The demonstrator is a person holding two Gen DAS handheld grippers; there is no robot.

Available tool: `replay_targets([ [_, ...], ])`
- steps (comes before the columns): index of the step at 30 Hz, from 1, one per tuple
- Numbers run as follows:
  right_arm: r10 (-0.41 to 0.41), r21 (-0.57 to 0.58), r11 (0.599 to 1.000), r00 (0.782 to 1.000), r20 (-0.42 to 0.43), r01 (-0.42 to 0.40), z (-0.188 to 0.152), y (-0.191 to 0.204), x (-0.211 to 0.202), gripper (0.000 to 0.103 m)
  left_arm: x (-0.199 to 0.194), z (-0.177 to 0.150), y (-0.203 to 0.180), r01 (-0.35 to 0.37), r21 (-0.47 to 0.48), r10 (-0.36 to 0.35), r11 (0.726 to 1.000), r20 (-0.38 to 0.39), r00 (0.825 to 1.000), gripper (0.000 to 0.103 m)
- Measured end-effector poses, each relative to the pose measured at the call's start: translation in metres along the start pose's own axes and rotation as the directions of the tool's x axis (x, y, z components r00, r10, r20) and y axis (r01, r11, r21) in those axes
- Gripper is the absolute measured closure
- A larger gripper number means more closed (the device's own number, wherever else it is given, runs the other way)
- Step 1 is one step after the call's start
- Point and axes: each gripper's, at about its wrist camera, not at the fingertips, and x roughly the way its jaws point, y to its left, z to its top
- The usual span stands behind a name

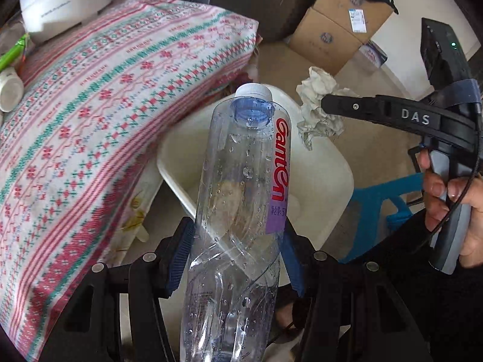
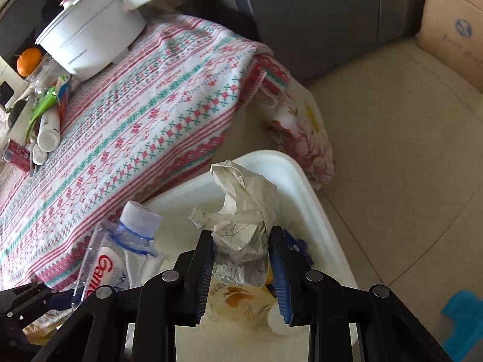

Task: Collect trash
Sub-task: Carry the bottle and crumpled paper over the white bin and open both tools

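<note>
Above the white bin (image 2: pixel 305 178), beside the table with the patterned cloth (image 1: pixel 99 114), the left gripper (image 1: pixel 235 259) squeezes a clear plastic bottle (image 1: pixel 241 199), and the right gripper (image 2: pixel 241 268) pinches a crumpled paper ball (image 2: pixel 244 211).

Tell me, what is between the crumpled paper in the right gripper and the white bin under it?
Nothing: the crumpled paper, held by the right gripper, hangs in open air above the white bin. The right wrist view shows it.
</note>
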Motion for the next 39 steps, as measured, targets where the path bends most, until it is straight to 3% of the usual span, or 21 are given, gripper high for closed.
replay_targets([
  [4,0.000,0.020,1.000,1.000,-0.004,0.000,0.001,-0.011,-0.002,0.070,0.023,0.010,-0.016,-0.025,0.017,0.025,1.000,-0.025,0.999,0.044],
  [15,0.008,0.039,0.999,1.000,-0.001,-0.008,0.001,-0.019,-0.004,0.070,0.039,0.026,-0.029,-0.099,0.052,0.097,0.994,0.039,0.995,0.042],
  [24,-0.001,0.016,1.000,1.000,-0.015,0.002,-0.001,-0.011,-0.001,0.070,0.001,0.020,-0.018,-0.101,0.042,0.096,0.994,0.106,0.990,0.032],
  [39,-0.080,-0.040,0.996,0.990,-0.120,0.076,-0.007,0.009,0.032,0.066,-0.045,-0.008,0.025,-0.136,-0.059,0.144,0.989,0.154,0.978,0.030],
])
